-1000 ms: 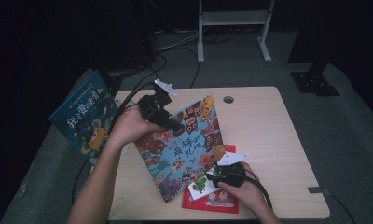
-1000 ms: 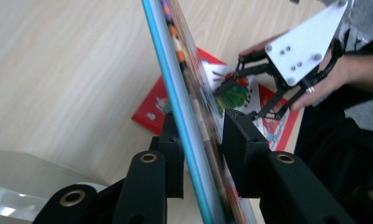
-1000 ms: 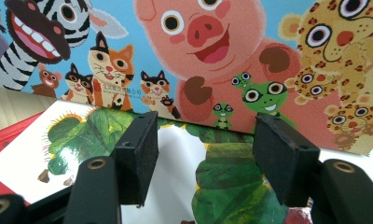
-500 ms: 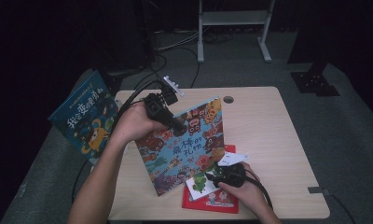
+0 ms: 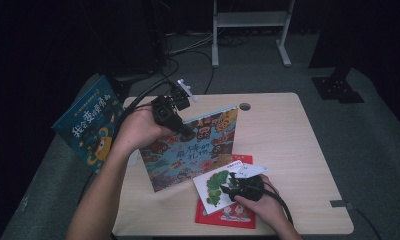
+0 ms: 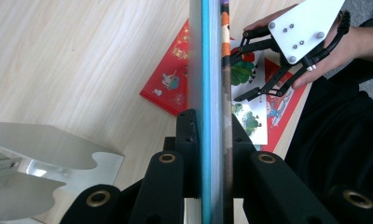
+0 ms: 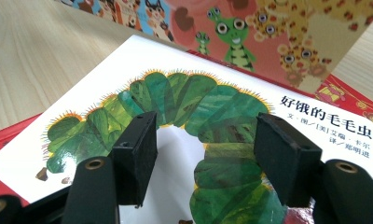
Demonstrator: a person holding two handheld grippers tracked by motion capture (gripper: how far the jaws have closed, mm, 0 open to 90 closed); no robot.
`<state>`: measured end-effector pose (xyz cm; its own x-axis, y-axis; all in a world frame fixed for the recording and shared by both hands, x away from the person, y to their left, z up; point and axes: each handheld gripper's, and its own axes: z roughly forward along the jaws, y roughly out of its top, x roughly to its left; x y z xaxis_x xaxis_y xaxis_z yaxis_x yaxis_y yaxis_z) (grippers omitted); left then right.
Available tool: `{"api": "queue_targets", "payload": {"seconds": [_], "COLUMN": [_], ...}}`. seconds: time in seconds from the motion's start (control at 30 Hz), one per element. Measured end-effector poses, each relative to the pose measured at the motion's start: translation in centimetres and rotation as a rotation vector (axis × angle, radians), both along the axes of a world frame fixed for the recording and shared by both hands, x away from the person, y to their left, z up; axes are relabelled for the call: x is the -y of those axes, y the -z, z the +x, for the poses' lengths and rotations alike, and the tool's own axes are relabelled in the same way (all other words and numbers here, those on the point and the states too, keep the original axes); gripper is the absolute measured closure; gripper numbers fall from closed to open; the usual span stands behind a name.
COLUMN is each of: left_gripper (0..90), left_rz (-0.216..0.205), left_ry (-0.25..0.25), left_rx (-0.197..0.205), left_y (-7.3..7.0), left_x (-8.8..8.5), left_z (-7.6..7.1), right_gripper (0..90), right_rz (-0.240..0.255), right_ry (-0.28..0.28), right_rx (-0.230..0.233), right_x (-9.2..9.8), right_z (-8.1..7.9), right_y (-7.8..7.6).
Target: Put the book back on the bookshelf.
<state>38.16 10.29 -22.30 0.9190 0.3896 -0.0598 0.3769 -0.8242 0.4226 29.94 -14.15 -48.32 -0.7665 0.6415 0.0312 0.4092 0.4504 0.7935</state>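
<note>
Blue-edged picture book with busy animal cover (image 5: 195,147) stands tilted on wooden tabletop (image 5: 288,135), bottom edge down, top corner pinched by left tongs (image 5: 184,132); jaws just closing, pads clamp book edge-on (image 6: 208,93) in left gripper view. Right tongs (image 5: 227,189) rest on white caterpillar book (image 5: 215,186), which lies atop red book (image 5: 223,217); jaws narrow, gripping nothing, pads (image 7: 138,154) over green caterpillar. Blue book (image 5: 85,125) leans off tabletop's left edge.

blue picture book (image 5: 88,131): overhangs table's left edge | metal bookend (image 6: 44,161): on table | white rack (image 5: 250,22): floor beyond far edge
</note>
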Motion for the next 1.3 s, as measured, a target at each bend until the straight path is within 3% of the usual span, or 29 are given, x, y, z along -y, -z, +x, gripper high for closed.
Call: {"api": "queue_targets", "payload": {"seconds": [0.17, 0.57, 1.0, 1.3], "left_gripper": [80.5, 80.4, 80.4, 80.4], "left_rz": [-0.026, -0.029, -0.072, -0.089], "left_ry": [-0.003, -0.038, -0.147, -0.252], "left_rx": [0.002, 0.006, 0.015, 0.024], "left_y": [-0.6, -1.0, -1.7, -1.1], "left_x": [-0.8, -3.7, -9.1, -13.4], "left_z": [-0.3, -1.1, -3.2, -4.4], "right_gripper": [38.4, 38.4, 38.3, 38.2], "right_rz": [-0.001, 0.001, 0.007, 0.009], "right_ry": [-0.001, -0.001, -0.001, -0.008], "right_rx": [0.001, -0.001, -0.009, 0.001], "right_x": [0.0, 0.0, 0.0, 0.1], "right_z": [0.0, 0.0, 0.0, 0.0], "right_y": [0.0, 0.0, 0.0, 0.1]}}
